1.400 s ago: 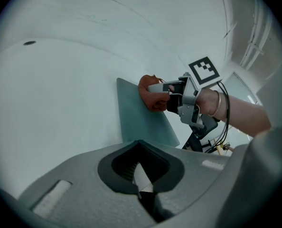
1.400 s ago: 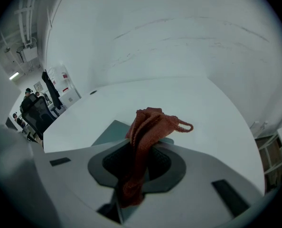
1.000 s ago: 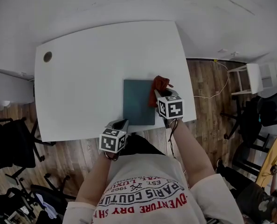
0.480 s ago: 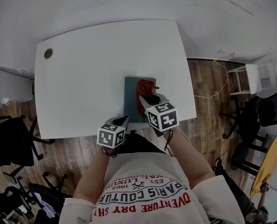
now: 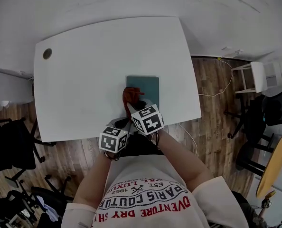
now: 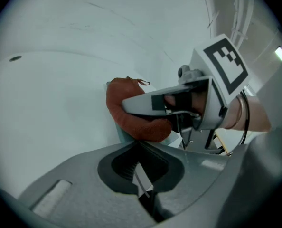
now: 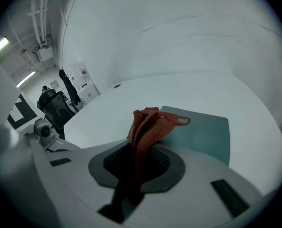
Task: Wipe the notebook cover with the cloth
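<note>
Shifted leftward since a second ago: right gripper [image 5: 133, 108] with rust-red knitted cloth [image 5: 130, 97]. Left gripper [image 5: 123, 124]: jaws pressed together, nothing between, at the table's near edge. Right gripper: jaws clamped on the cloth. Cloth: bunched, resting over the notebook's near-left edge. Dark teal rectangular notebook [image 5: 148, 86]: flat on the white table [image 5: 84, 65], near its front edge.

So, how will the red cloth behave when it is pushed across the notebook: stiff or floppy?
Probably floppy: the cloth bunches in loose folds between the jaws of the right hand-held gripper. Its knitted look suggests it will drag on the notebook rather than slide. It seems light, as a loop sticks out unsupported.
</note>
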A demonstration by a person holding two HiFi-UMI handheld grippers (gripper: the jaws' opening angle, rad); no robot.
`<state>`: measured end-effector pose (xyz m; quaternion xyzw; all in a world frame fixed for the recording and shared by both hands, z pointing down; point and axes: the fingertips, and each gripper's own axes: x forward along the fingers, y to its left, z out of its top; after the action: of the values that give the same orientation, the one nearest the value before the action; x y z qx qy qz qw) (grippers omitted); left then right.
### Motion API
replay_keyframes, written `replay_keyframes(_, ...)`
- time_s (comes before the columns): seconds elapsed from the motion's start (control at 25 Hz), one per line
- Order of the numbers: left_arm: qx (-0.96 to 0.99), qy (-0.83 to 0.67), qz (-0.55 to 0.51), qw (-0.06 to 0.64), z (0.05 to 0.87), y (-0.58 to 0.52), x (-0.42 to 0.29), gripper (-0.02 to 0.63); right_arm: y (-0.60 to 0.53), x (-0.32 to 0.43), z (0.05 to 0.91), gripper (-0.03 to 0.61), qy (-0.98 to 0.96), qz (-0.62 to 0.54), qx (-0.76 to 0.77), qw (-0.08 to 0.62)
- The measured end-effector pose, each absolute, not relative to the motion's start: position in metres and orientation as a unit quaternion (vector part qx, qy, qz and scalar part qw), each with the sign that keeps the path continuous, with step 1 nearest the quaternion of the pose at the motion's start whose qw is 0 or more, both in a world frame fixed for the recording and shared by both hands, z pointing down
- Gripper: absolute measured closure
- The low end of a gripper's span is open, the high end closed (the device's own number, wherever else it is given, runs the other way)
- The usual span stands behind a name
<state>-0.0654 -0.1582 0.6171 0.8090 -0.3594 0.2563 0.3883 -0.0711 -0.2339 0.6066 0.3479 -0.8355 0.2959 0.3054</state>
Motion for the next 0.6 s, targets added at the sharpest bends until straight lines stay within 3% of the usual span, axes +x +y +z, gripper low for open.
replay_keyframes(0.6, 0.807, -0.351, 0.279, 0.383, 0.619, -0.157, -0.064, 0.604, -0.238, -0.018, 0.608, 0.502, -0.828, 0.270, 0.378, 0.312)
